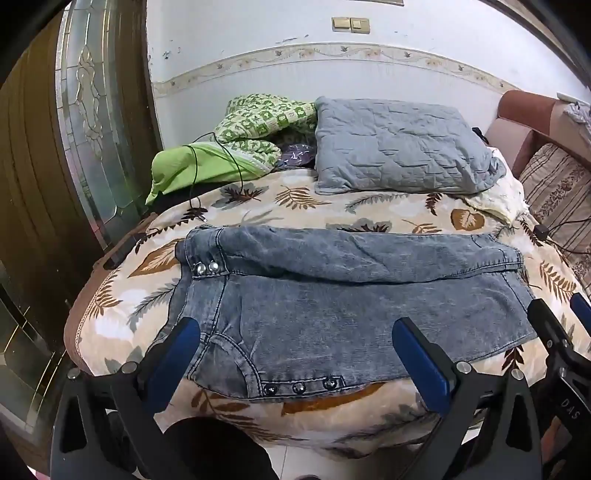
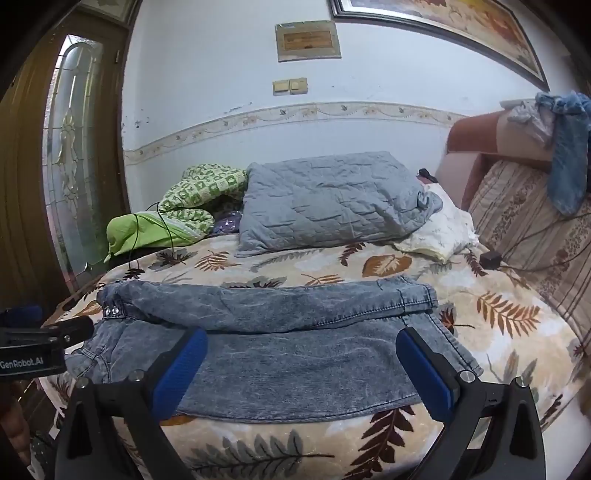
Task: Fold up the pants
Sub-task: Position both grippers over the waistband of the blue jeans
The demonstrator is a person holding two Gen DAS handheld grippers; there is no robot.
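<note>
Pants (image 1: 332,295) of washed grey-blue denim are lying flat across the near edge of a bed (image 1: 280,199) covered in a leaf-print blanket, already folded into a wide band, with the waistband and its metal studs (image 1: 207,267) sitting at the left end. The left gripper (image 1: 295,354) is hovering over the near edge of the pants with its blue pads (image 1: 177,362) spread wide, gripping nothing. The right gripper (image 2: 301,369) is likewise hanging released above the right half of the pants (image 2: 295,332), pads far apart, empty. Farther back on the bed, a grey quilted pillow (image 1: 399,147) is resting beside a green patterned blanket (image 1: 258,122). A light switch (image 1: 351,25) is sitting on the white wall behind.
</note>
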